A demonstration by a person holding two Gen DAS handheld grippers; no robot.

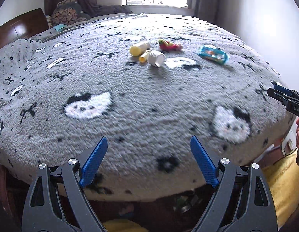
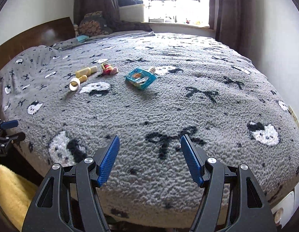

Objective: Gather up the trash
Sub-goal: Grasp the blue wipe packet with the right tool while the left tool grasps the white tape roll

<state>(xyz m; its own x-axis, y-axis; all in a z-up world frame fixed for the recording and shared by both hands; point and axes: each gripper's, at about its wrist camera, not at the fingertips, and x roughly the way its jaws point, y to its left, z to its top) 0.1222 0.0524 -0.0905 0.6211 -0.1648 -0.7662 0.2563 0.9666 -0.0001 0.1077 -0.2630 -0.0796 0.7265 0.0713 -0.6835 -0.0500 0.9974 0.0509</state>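
Your left gripper [image 1: 148,145] and right gripper [image 2: 150,142] both have their blue fingers [image 1: 95,160] spread apart, holding nothing, hovering over the near edge of the bed [image 1: 141,104]. The trash sits well ahead, mid-blanket: a white paper cup [image 1: 156,58] on its side touching a yellow bottle [image 1: 139,48], a red wrapper [image 1: 169,45] just behind, and a blue snack packet [image 1: 213,54] off to the right.
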